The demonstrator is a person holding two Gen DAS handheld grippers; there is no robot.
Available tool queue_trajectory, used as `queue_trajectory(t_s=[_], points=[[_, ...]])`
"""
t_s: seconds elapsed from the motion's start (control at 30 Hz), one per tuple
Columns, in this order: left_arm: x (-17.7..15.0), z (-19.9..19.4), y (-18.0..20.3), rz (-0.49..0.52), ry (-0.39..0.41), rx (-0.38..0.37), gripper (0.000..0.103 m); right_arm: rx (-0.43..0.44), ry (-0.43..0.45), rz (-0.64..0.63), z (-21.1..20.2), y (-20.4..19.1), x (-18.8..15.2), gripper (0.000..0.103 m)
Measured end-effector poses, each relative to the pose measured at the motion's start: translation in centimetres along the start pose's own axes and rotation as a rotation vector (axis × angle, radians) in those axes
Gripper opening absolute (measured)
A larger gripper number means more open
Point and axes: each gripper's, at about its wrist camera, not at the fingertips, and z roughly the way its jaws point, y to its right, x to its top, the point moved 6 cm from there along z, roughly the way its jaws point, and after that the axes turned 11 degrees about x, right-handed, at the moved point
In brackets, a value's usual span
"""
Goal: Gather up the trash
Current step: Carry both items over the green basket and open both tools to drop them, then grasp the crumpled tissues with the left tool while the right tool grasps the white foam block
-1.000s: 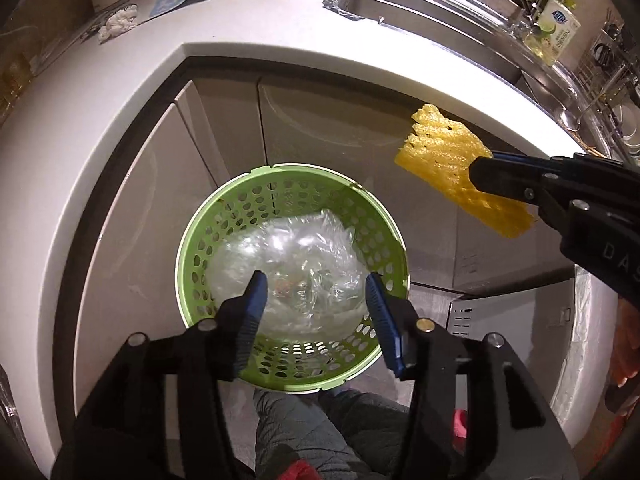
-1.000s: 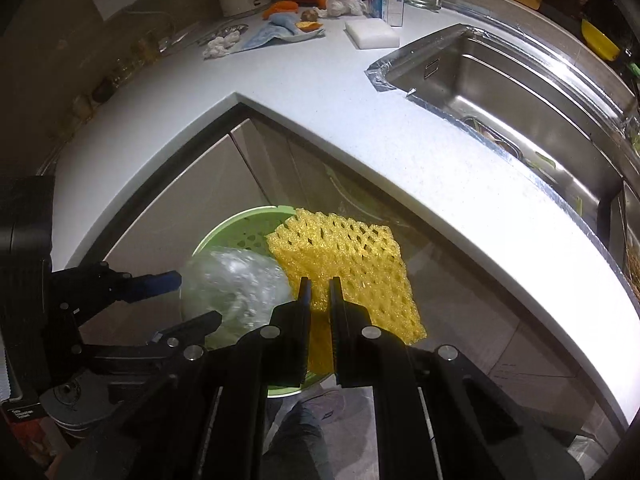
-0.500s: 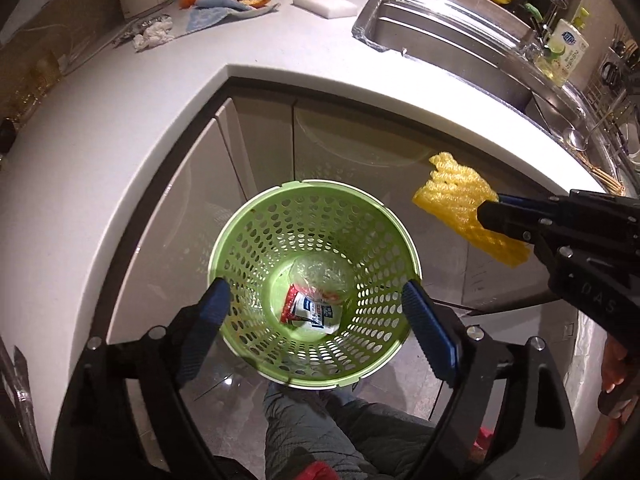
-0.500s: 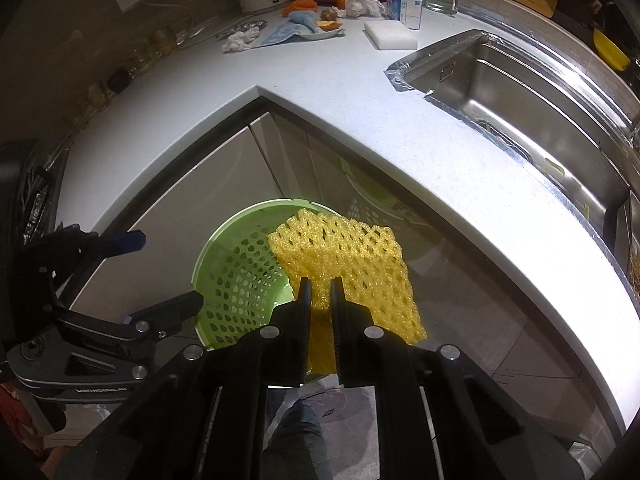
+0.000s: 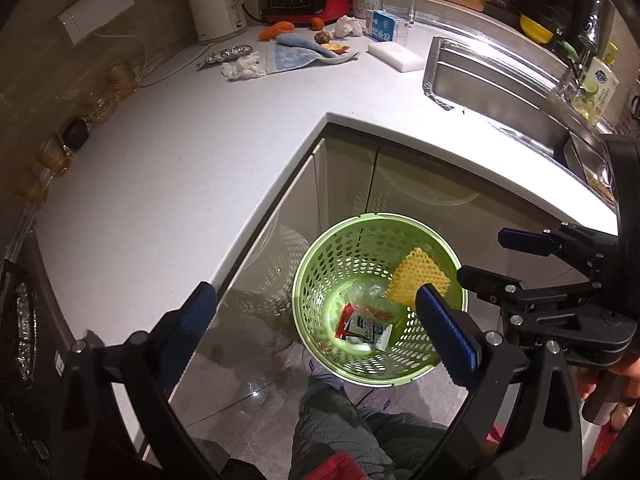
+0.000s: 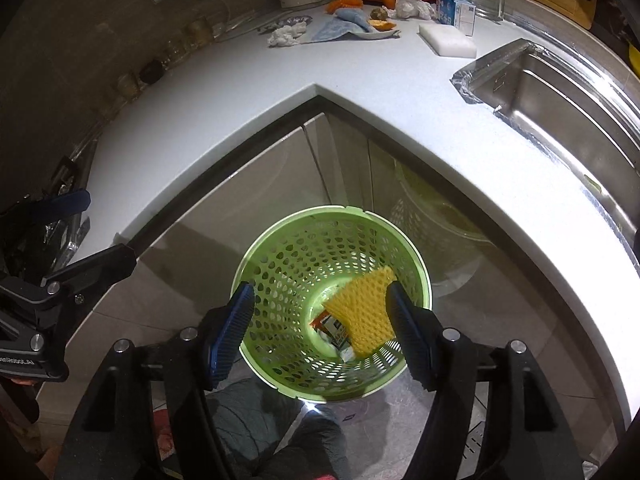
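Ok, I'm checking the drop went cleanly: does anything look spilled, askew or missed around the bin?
Nothing spilled. The yellow foam net lies inside the green basket, leaning on its wall over a snack wrapper. Both grippers' jaws are open and empty. Crumpled tissues and foil remain on the countertop.

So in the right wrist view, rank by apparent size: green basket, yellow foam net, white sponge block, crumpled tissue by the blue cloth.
1. Green basket, largest.
2. Yellow foam net.
3. White sponge block and crumpled tissue: the block looks slightly larger, but both sit far from the camera, so that ranking is unsure.
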Motion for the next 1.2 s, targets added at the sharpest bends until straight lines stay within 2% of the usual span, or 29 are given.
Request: queue_trajectory(t_s=[0.07, 0.3, 0.6, 0.77, 0.97, 1.2], points=[[0.2, -0.2, -0.3, -0.008, 0.003, 0.003, 0.095, -0.014, 0.026, -0.005, -0.6, -0.1, 0.9, 0.078], [2.6, 0.2, -1.7, -0.020, 0.027, -0.021, 0.095, -0.048, 0.093, 0.019, -2.4, 0.8, 4.4, 0.081], [9.7, 3.4, -2.7, 0.007, 0.062, -0.056, 0.095, -0.126, 0.169, 0.078, -3.7, 3.7, 10.3, 0.087], [14.6, 7.0, -3.7, 0.022, 0.079, -0.045, 0.095, -0.152, 0.181, 0.107, -2.5, 6.0, 14.5, 0.087], [20.7, 12.6, -5.4, 0.004, 0.062, -0.036, 0.095, -0.182, 0.177, 0.133, 0.0, 9.0, 19.3, 0.087], [25.6, 18.4, -6.3, -0.018, 0.029, -0.028, 0.095, -0.207, 0.148, 0.155, 3.2, 12.4, 23.9, 0.087]])
